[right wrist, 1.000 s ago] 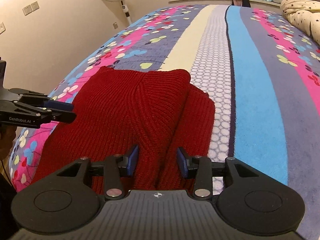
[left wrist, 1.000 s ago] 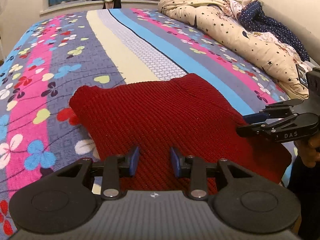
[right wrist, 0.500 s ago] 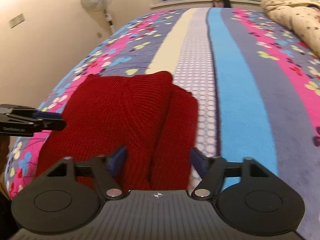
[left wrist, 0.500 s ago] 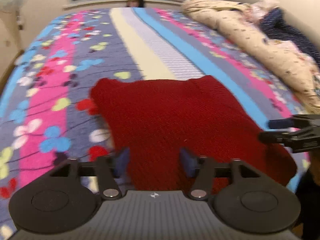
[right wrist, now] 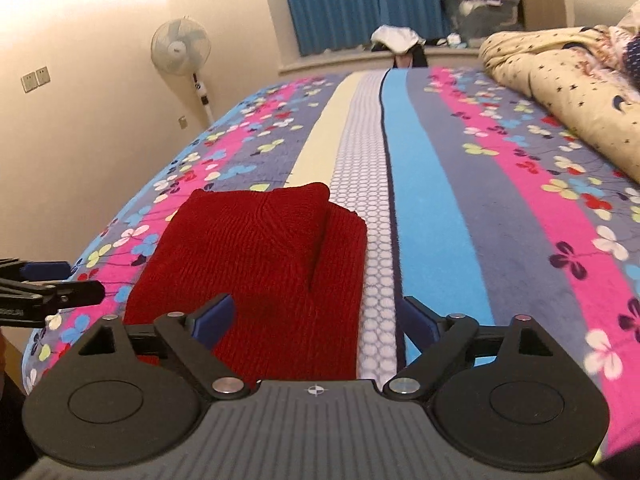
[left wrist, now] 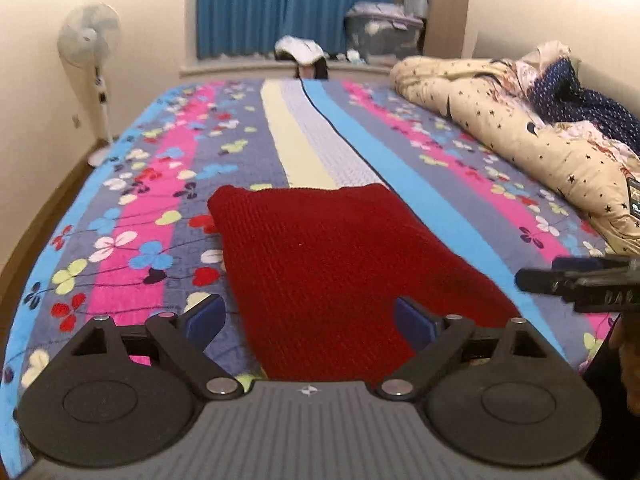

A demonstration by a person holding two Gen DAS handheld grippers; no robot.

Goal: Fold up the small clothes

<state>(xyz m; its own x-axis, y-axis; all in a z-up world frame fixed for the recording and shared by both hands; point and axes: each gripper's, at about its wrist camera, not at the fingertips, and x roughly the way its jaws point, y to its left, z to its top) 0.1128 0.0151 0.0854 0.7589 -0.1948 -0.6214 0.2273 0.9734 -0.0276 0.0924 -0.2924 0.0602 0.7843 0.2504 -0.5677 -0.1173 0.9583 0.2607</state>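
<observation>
With both sets of jaws just swung wide and nothing clamped: left claw point(left wrist: 308, 318) hanging over the near edge of the red sweater point(left wrist: 328, 264), right claw point(right wrist: 316, 316) over its near right corner. Sweater folded flat on the bed point(right wrist: 460, 208). Rumpled quilt point(left wrist: 520, 136) well right of sweater; fan point(right wrist: 180, 48) far left.
</observation>
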